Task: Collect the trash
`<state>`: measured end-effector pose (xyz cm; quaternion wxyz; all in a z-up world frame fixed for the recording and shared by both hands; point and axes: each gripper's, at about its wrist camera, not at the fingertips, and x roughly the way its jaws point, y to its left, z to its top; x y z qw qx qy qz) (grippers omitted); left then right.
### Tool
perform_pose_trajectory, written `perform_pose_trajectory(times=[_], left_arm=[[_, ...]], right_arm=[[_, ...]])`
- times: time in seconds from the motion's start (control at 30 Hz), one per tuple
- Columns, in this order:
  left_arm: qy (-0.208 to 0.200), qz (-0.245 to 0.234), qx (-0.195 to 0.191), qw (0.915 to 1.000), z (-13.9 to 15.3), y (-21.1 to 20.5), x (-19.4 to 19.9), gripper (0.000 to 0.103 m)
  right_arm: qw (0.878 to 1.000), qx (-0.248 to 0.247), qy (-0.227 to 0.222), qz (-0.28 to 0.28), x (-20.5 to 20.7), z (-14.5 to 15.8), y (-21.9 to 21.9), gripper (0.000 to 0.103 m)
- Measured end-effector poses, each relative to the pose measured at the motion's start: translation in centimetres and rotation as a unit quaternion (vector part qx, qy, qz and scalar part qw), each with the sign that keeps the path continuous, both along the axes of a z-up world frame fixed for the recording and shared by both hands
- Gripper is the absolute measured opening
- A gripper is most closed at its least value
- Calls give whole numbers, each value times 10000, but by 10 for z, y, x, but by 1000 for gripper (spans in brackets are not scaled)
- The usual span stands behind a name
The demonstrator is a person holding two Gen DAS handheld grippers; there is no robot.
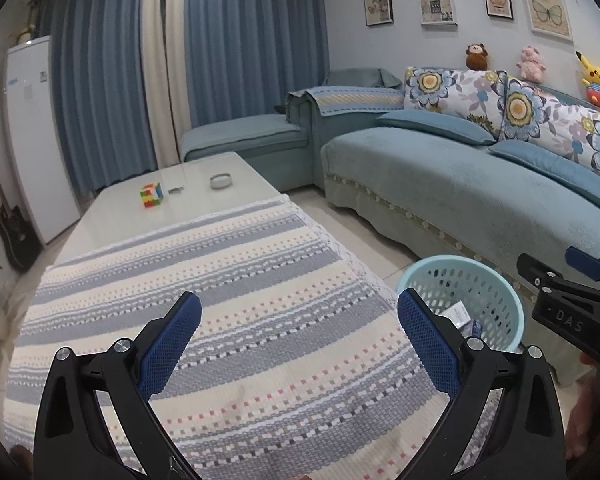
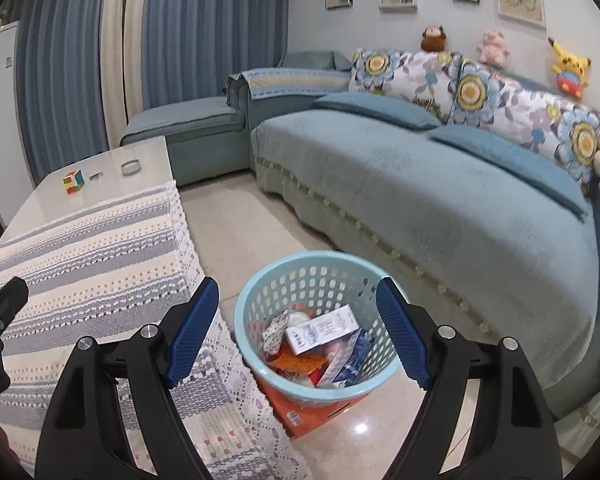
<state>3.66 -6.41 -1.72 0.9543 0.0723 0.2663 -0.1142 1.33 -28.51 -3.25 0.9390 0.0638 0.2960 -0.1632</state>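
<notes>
A light blue perforated trash basket (image 2: 260,364) stands on the floor between the table and the sofa; it also shows in the left wrist view (image 1: 496,280). It holds several pieces of trash: a white carton (image 2: 320,330), a blue and white box (image 2: 350,362), an orange wrapper (image 2: 300,362) and crumpled paper (image 2: 275,334). My right gripper (image 2: 296,330) is open and empty, above the basket. My left gripper (image 1: 299,344) is open and empty over the striped tablecloth (image 1: 220,300). The right gripper (image 1: 576,304) appears at the right edge of the left wrist view.
The basket sits on a flat orange box (image 2: 312,412). The white table's bare far end (image 1: 120,208) carries a puzzle cube (image 1: 152,195), a small metal item (image 1: 176,189) and a round ashtray (image 1: 220,181). A blue sofa (image 2: 440,208) runs along the right. A tiled floor strip (image 2: 240,224) lies between.
</notes>
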Motion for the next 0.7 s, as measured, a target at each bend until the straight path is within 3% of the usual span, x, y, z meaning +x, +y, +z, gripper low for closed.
perform_pose_trajectory(times=[0.27,0.7], left_arm=[[-24,54,43,10000,-2,0,-1,95],[-267,442,255,9983,1,6,-2,95]], right_arm=[[9996,-182,77,-178,3,-7,-2,77],[9973,-638,-216,-284,-8,8,15,81]])
